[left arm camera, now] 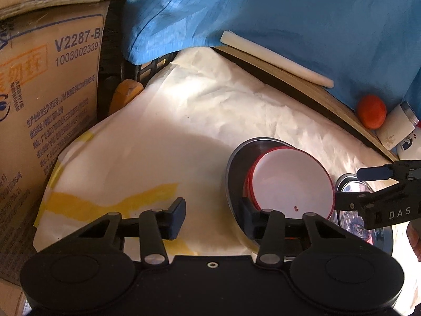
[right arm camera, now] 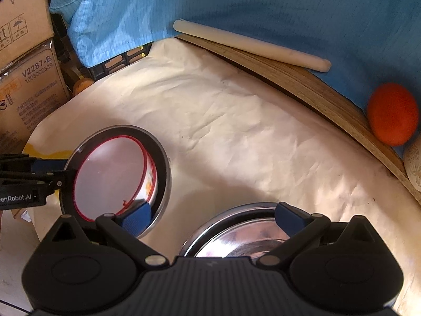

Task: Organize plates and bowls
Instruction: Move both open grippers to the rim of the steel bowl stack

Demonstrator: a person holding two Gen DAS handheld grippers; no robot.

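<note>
Black jaws of the left gripper are being held released in the left wrist view, with nothing being pinched. One pad is being kept free above the crumpled white paper that is covering the counter. The other is being lowered inside the left rim of a metal plate, so that rim is being straddled. A stack of red-rimmed white bowls is being carried in that plate, tilted towards the right. Just beyond it, the right gripper is being held over a shiny steel bowl, its lower finger close to the red rim. A printed cardboard box is being seen at the left. A blue cloth, a white rod, a wooden board, an orange ball-shaped thing and a white bottle are being seen along the far edge.

From the right wrist, the right gripper is being shown with jaws spread wide and empty. The steel bowl is being framed below and between them. The metal plate with the red-rimmed white bowls is being shown just left of it on the paper. The left gripper is being brought against the plate's left rim. The cloth, rod, board, orange thing and box are being seen behind.
</note>
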